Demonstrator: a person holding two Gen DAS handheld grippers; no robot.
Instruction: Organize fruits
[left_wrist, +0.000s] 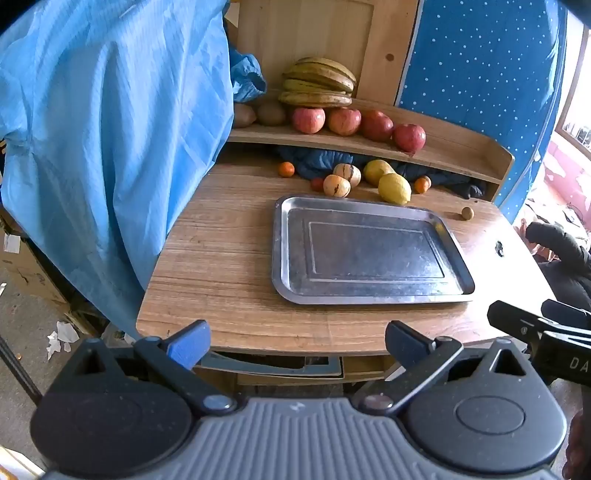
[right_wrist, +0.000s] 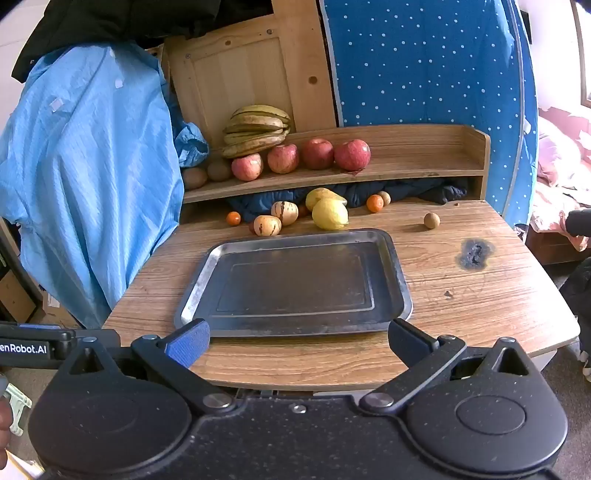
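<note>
A: Risks first, largest item down. The metal tray (right_wrist: 295, 280) lies flat near the front of the worktop (right_wrist: 480, 280) and looks light; my judgement is that a nudge from either gripper would slide it toward the near edge.

B: And the fruit?

A: Banana bunch (right_wrist: 256, 129) and four red apples (right_wrist: 317, 153) sit on the far shelf (right_wrist: 424, 168), the apples close to its front lip. A careless reach could roll one off onto the fruit below. The lemon (right_wrist: 330, 214) sits just beyond the tray's far rim, with a pear (right_wrist: 321, 195), two striped pale fruits (right_wrist: 267, 225) and small oranges (right_wrist: 375, 203) behind it. All are round and likely to roll if only clipped. One small brown fruit (right_wrist: 431, 220) lies apart on the right.

B: Fingers?

A: Left gripper (left_wrist: 297, 343) and right gripper (right_wrist: 297, 341) both hover at the near edge, fingers spread wide, nothing between them.

B: Containers?

A: Tray: nothing in it. Shelf: bananas, apples, two brownish fruits (right_wrist: 207, 173) at its left end. Sorting not begun, as I judge it.
</note>
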